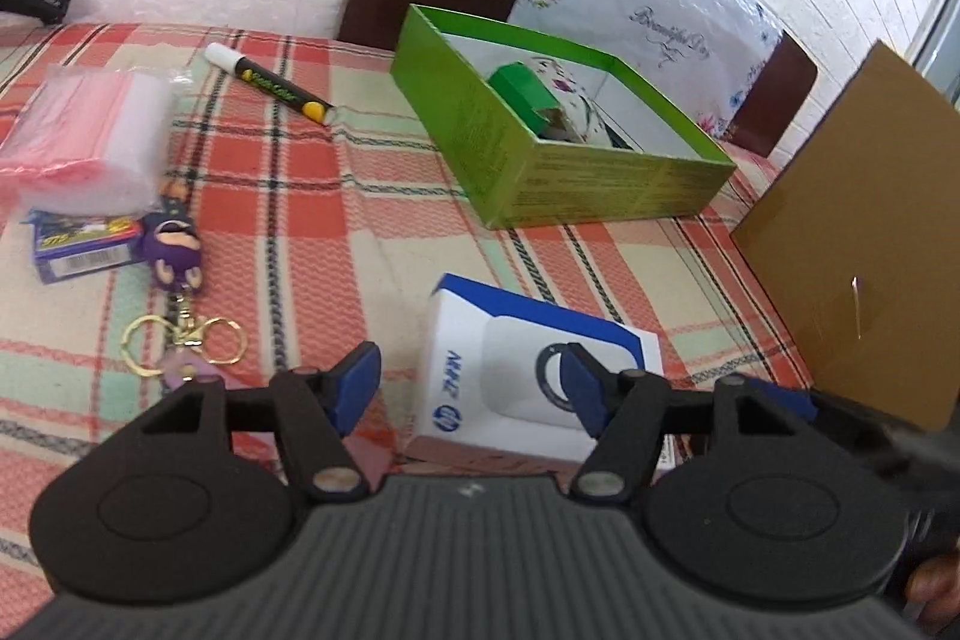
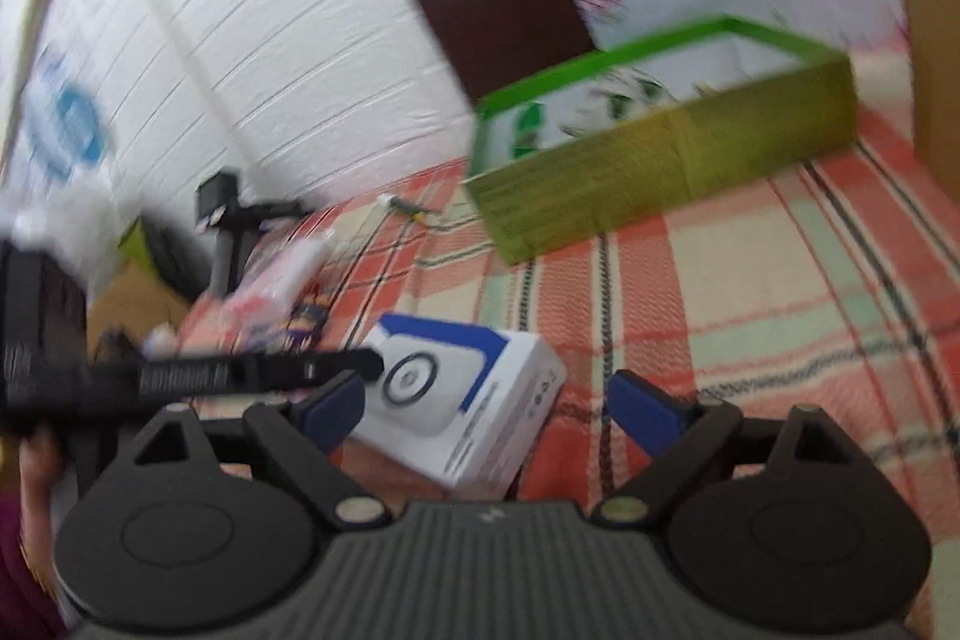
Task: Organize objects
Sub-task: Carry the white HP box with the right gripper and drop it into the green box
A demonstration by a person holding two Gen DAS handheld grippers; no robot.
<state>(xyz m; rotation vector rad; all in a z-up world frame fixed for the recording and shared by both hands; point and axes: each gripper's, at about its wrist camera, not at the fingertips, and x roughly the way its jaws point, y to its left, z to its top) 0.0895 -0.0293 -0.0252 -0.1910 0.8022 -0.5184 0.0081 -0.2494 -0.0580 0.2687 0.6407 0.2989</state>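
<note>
**Left wrist view: two tools converge on one white box**

Left wrist view shows the left tool [image 1: 471,388] with its blue pads spread apart and holding nothing, hanging low over the white-and-blue box [image 1: 534,370], which lies flat on the plaid-covered worktop [image 1: 336,220]. The green box [image 1: 558,124], open-topped and already holding a small green carton [image 1: 522,97], sits farther back, well apart from the white box. To the left lie a marker [image 1: 270,85], a bag of pink packets [image 1: 90,136], a purple keychain [image 1: 174,250] and a small blue packet [image 1: 81,244].

Right wrist view is smeared by motion. The right tool [image 2: 489,409] is also spread wide and empty, with the same white box just ahead, between its pads and toward the left one. The left tool crosses that view as a dark bar whose tip reaches the box's far side.

The main risk, as I judge it, is both tools going for the same box: they could knock together or push the box askew across the cloth. The box is wide and smooth-faced, so a closing grip across the wrong side may slip off. The cloth could also ruck under a sliding box. The brown cardboard sheet [image 1: 858,244] standing at the right could be clipped on the way to the green box.
</note>
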